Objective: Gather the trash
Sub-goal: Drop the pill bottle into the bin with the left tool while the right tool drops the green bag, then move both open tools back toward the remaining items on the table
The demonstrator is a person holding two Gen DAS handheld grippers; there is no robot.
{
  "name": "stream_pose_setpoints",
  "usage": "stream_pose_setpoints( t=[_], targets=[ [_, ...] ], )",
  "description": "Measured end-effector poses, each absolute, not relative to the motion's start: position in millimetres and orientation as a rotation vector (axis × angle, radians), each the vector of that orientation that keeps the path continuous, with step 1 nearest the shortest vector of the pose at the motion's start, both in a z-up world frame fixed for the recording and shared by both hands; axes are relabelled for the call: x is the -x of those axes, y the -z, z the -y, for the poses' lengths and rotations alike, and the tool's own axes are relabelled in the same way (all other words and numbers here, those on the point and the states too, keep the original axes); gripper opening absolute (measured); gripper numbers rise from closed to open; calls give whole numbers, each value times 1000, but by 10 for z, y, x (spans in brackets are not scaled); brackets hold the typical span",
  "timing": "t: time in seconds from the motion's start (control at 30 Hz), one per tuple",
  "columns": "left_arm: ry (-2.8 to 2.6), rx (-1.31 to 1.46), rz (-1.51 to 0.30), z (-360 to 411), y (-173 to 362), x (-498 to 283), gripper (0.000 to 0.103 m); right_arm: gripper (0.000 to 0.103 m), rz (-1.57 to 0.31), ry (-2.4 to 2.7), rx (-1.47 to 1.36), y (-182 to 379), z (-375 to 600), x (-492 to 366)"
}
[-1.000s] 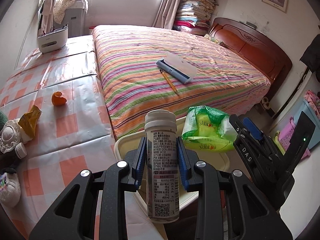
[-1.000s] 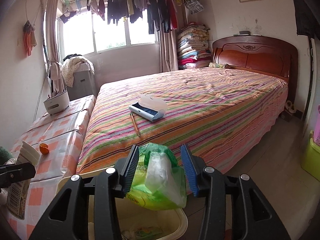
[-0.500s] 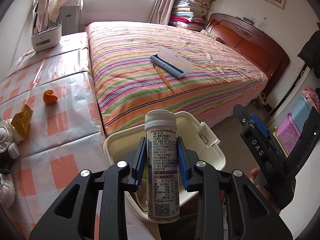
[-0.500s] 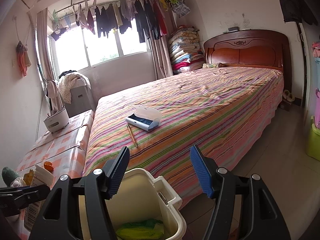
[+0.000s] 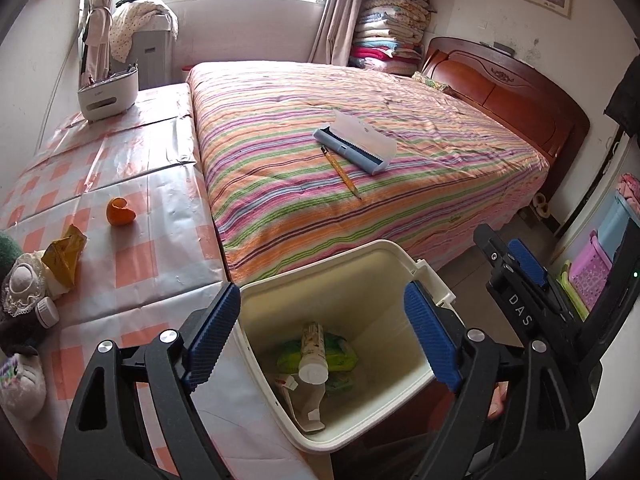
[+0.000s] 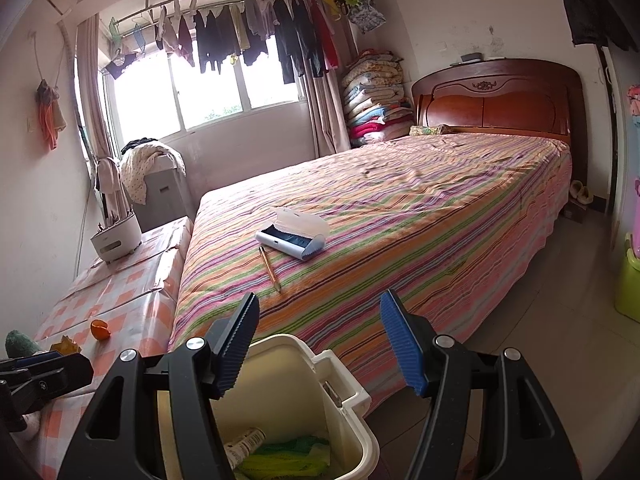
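We have the bottle (image 5: 313,354) and green packet (image 5: 340,354) in the bin (image 5: 416,276), left gripper (image 5: 320,340) fingers opening on nothing, right gripper (image 6: 318,340) fingers wide and empty, while orange peel (image 5: 119,212) and yellow wrapper (image 5: 66,254) wait on the table (image 5: 140,248) at ten o'clock.

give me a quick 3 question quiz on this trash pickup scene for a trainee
1. True or false: the white bottle lies inside the cream bin.
2. Which piece of trash sits nearest the orange peel on the checkered table? A) the yellow wrapper B) the pencil C) the green packet
3. Fill in: the pencil lies on the ____, beside the blue case.

Key
1. True. It rests on the green packet; the left gripper above it is opening with nothing between its jaws.
2. A, the yellow wrapper.
3. Bed. The right gripper is open and empty too.
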State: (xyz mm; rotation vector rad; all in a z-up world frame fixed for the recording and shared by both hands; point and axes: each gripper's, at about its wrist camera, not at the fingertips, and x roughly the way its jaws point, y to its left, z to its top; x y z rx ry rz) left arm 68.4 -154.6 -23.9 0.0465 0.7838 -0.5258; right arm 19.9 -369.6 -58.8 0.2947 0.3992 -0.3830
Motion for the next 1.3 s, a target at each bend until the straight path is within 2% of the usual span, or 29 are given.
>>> stream_pose_setpoints(
  t=[0.63, 1.3],
  targets=[
    [477, 12, -793, 1233, 168, -797, 87, 61, -400, 352, -284, 577, 3592, -253],
    [382, 67, -794, 695, 149, -918, 87, 61, -434, 227, -261, 578, 3073, -542]
  ],
)
